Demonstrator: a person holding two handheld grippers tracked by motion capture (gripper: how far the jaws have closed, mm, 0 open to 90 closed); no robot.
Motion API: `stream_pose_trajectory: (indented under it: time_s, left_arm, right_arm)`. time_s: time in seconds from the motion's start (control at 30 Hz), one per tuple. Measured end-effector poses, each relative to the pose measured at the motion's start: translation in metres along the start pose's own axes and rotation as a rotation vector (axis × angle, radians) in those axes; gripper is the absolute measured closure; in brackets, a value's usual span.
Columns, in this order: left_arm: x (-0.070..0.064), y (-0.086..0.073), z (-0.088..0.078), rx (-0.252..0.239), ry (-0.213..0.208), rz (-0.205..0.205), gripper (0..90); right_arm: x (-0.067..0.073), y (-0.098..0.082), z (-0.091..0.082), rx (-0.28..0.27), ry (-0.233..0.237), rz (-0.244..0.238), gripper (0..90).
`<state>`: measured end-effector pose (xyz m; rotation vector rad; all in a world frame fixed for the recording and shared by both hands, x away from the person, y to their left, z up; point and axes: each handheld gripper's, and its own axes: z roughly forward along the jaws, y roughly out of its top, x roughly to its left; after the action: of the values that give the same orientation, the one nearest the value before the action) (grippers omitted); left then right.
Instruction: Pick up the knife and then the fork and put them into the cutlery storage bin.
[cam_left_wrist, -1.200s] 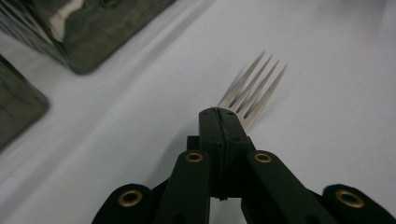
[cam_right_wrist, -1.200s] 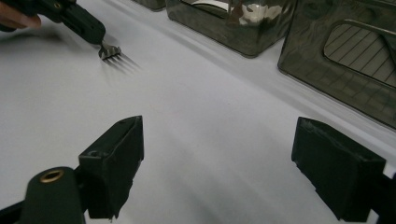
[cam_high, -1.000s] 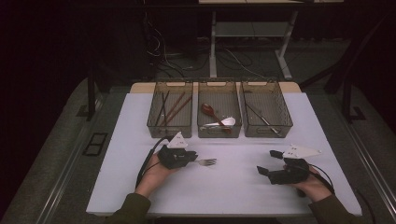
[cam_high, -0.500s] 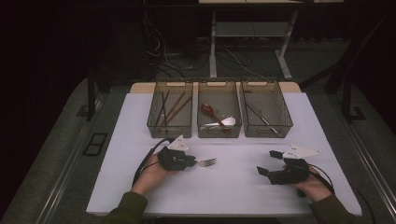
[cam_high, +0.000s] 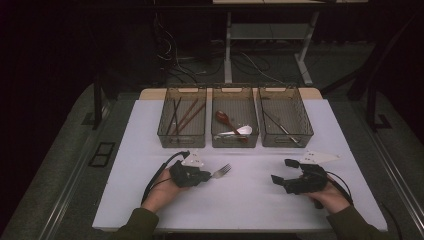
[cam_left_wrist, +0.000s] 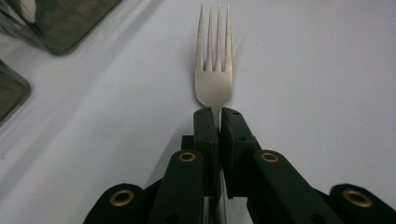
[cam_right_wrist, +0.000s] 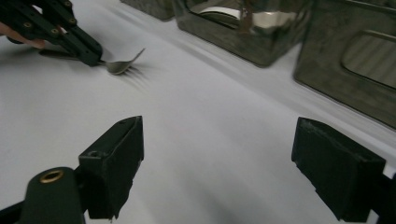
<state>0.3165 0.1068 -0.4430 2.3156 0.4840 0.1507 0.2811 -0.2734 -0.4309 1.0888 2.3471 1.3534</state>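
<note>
Left gripper (cam_high: 202, 176), held in the person's left hand (cam_high: 162, 190), is lying low over the white bench (cam_high: 240, 200) with its jaws clenched on the handle of a metal fork (cam_high: 221, 171); the jaws have just been closing, with the handle between them. In the left gripper view the fork (cam_left_wrist: 214, 70) is projecting straight out beyond the black pads (cam_left_wrist: 205, 128), tines pointing away and the handle running back between them. The fork is sitting on the bench surface in front of the middle bin (cam_high: 235, 120), nearer the person than that bin and well apart from it. Right gripper (cam_high: 286, 172), held in the right hand (cam_high: 332, 197), is resting to the right of the fork and well apart from it, its jaws standing wide and released, with nothing between them; in the right gripper view the two pads (cam_right_wrist: 116, 158) are framing bare bench, and the left gripper (cam_right_wrist: 91, 53) with the fork (cam_right_wrist: 122, 65) is appearing farther off. Three translucent bins are standing in a row beyond the fork: the left bin (cam_high: 182, 120) is holding chopsticks (cam_high: 185, 114), the middle bin spoons (cam_high: 230, 127), the right bin (cam_high: 284, 117) slim metal utensils (cam_high: 280, 125)
</note>
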Motion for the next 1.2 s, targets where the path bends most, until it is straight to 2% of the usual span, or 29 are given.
stream_pose_trajectory:
  time_s: [0.03,0.07,0.17,0.2,0.27,0.37,0.57,0.67,0.8,0.9,1.03,1.1,1.2]
  left_arm:
    - [-0.001,0.001,0.0,-0.013,0.0,-0.015,84.9]
    - [-0.001,0.004,-0.001,-0.008,0.007,-0.011,84.9]
    - [-0.005,0.01,-0.003,-0.032,0.011,-0.029,84.9]
    - [-0.007,0.013,-0.003,-0.047,0.014,-0.041,84.9]
    - [-0.011,0.02,-0.003,-0.065,0.024,-0.037,84.9]
    - [-0.017,0.029,-0.002,-0.092,0.032,-0.036,85.2]
    - [-0.025,0.042,0.0,-0.124,0.059,-0.023,85.3]
    - [-0.028,0.045,0.001,-0.147,0.071,-0.029,85.3]
    - [-0.032,0.052,0.002,-0.168,0.098,-0.031,85.4]
    - [-0.034,0.056,0.003,-0.169,0.114,-0.016,85.4]
    - [-0.037,0.061,0.005,-0.192,0.121,-0.019,85.4]
    - [-0.037,0.062,0.005,-0.203,0.128,-0.025,85.3]
    - [-0.036,0.063,0.004,-0.226,0.116,-0.045,85.1]
  right_arm:
    - [0.002,0.004,0.003,0.006,0.008,-0.002,16.6]
    - [0.003,0.006,0.005,0.01,0.017,-0.006,16.6]
    - [0.009,0.018,0.012,0.017,0.07,-0.003,14.4]
    - [0.01,0.022,0.015,0.029,0.086,0.0,14.9]
    - [0.014,0.029,0.021,0.041,0.108,0.01,18.1]
    - [0.019,0.04,0.031,0.029,0.133,0.013,25.2]
    - [0.025,0.06,0.044,-0.029,0.153,0.028,30.9]
    - [0.026,0.067,0.048,-0.054,0.169,0.029,36.1]
    - [0.028,0.073,0.056,-0.056,0.204,0.045,45.0]
    - [0.031,0.078,0.062,-0.054,0.222,0.06,52.3]
    - [0.03,0.081,0.067,-0.068,0.239,0.086,71.1]
    - [0.029,0.082,0.067,-0.085,0.253,0.103,74.8]
    - [0.029,0.084,0.065,-0.105,0.25,0.096,77.1]
